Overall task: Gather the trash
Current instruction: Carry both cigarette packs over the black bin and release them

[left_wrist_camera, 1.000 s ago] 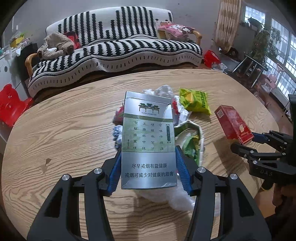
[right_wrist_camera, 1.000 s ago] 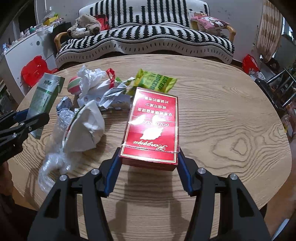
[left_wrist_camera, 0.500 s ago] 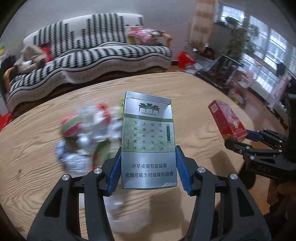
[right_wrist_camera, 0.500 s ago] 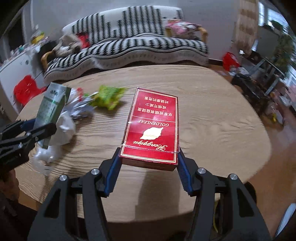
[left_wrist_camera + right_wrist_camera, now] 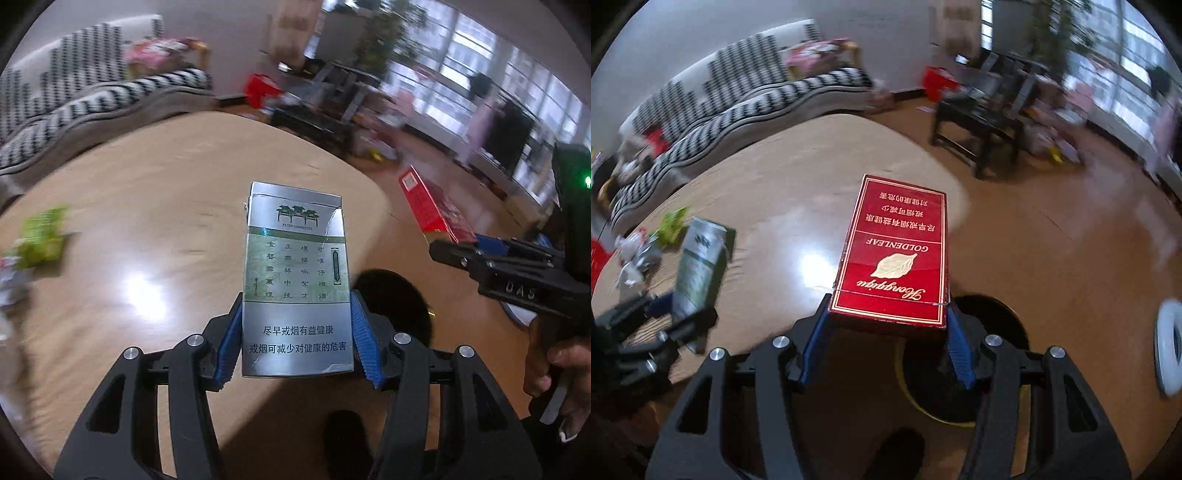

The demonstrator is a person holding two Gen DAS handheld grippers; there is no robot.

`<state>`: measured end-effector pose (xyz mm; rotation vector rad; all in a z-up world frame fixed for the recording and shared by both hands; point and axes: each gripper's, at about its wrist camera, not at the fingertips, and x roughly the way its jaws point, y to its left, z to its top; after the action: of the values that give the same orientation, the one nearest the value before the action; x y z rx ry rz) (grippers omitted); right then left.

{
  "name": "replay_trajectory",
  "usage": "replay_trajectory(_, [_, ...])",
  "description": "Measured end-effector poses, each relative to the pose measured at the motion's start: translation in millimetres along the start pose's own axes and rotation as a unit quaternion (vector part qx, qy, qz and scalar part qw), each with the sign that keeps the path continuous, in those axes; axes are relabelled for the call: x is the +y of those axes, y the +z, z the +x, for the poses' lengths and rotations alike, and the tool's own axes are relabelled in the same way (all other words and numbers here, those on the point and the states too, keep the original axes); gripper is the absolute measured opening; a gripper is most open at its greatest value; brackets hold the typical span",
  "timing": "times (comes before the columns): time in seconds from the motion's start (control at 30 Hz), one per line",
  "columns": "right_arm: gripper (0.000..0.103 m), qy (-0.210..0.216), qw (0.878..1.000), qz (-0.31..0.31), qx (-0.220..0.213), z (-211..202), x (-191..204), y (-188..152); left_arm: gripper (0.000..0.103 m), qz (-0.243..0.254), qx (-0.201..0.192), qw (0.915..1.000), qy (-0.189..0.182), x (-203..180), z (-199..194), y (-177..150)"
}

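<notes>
Left tongs (image 5: 297, 332) clamped on glossy silver carton (image 5: 295, 280), right tongs (image 5: 886, 343) clamped on red rectangular carton (image 5: 895, 251)

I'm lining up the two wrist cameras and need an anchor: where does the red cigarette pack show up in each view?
Left wrist view: the red cigarette pack sits at the right, tilted, held in the right claw beyond the table edge.
Right wrist view: it fills the centre, clamped in that claw, gold leaf logo upside down.
Shared landmark: the black round bin on the floor, below the pack in the right view.
</notes>
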<state>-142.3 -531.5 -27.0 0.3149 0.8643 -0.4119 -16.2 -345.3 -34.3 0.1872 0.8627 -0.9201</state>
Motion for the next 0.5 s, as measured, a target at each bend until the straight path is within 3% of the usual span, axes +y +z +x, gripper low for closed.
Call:
replay_trajectory(0.3, [0.056,-0.015,0.991,0.12,0.048,7,-102,-29,0.053,0.041,0.052,0.995,-0.074,-86,81,-10])
replay_trajectory(0.5, [0.056,-0.021,0.988,0.143,0.055,8,-123,-36,0.053,0.045,0.069,0.9921,-0.094,-103,110,-11])
